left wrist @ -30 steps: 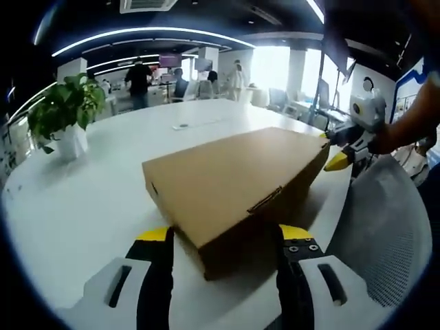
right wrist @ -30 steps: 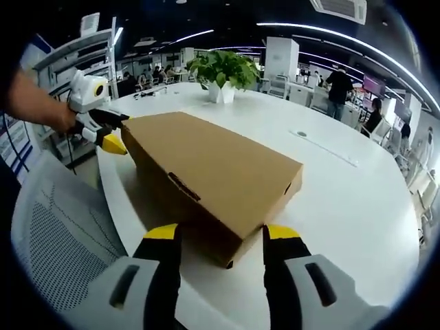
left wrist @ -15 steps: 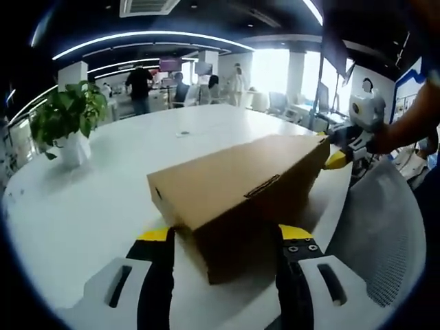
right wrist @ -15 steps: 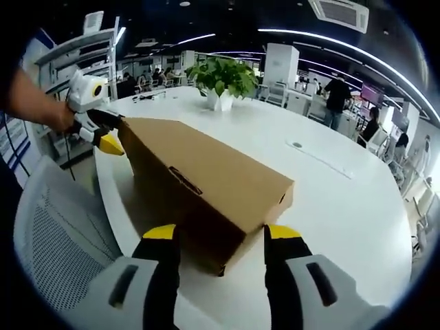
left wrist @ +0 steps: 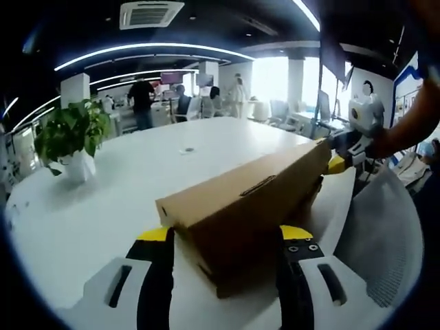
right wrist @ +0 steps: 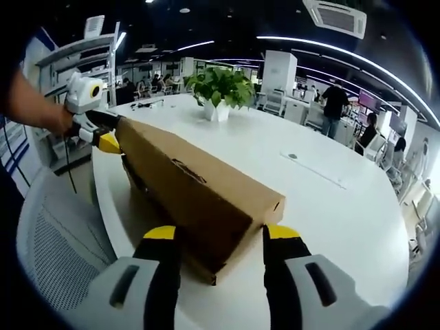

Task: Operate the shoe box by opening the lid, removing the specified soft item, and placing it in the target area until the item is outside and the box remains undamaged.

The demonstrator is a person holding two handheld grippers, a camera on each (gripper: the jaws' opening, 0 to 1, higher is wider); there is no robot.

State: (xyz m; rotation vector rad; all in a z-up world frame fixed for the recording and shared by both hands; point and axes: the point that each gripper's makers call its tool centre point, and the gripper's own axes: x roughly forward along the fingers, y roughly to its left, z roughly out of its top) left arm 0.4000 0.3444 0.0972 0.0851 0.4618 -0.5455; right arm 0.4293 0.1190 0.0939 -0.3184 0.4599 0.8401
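Two grippers, left and right, grasp the tilted cardboard shoe box lid's ends; potted plant at ten o'clock.

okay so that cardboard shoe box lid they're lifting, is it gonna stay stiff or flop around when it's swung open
The lid looks flat and unbowed while raised, so probably fairly stiff. It is thin cardboard held at both ends by the left hand-held gripper and right hand-held gripper, so likely light. Its fold could crease if forced.

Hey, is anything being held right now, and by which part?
The shoe box, by its two ends: the left gripper straddles one end corner and the right gripper the opposite one. Actual finger contact cannot be confirmed.
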